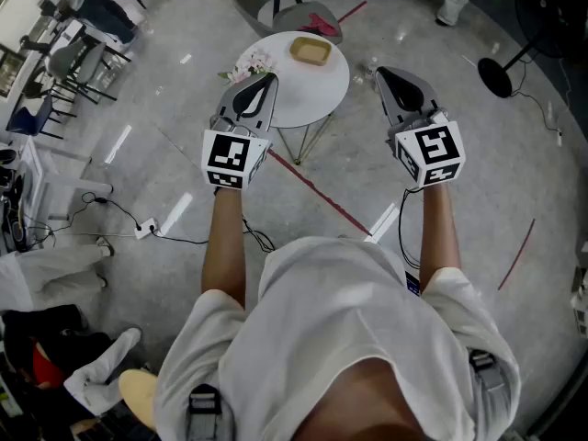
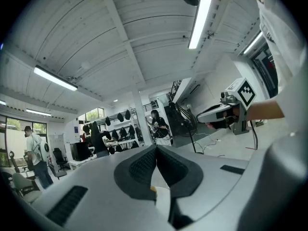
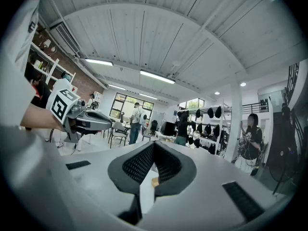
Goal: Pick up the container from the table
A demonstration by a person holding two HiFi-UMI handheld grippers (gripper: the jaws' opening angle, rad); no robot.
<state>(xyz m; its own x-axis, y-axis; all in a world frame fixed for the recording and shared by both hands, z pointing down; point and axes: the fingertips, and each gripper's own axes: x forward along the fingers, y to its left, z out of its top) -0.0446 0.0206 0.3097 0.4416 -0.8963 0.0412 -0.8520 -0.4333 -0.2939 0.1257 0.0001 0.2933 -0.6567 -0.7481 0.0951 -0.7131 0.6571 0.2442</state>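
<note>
A shallow tan container (image 1: 310,50) lies on a small round white table (image 1: 312,88), which stands out in front of me. Pink flowers (image 1: 250,65) rest on the table's left edge. My left gripper (image 1: 267,79) is held level in the air, its tips over the flowers and the table's left rim; its jaws are shut with nothing between them (image 2: 156,148). My right gripper (image 1: 380,72) hovers level just right of the table, also shut and empty (image 3: 154,143). Each gripper shows in the other's view: the right gripper (image 2: 211,114) and the left gripper (image 3: 103,121). The container is in neither gripper view.
A grey chair (image 1: 308,16) with a red cloth stands behind the table. A black fan base (image 1: 501,76) sits at the right. Cables (image 1: 147,228) and a red tape line (image 1: 317,196) cross the floor. People stand by shelves (image 3: 248,138) far off.
</note>
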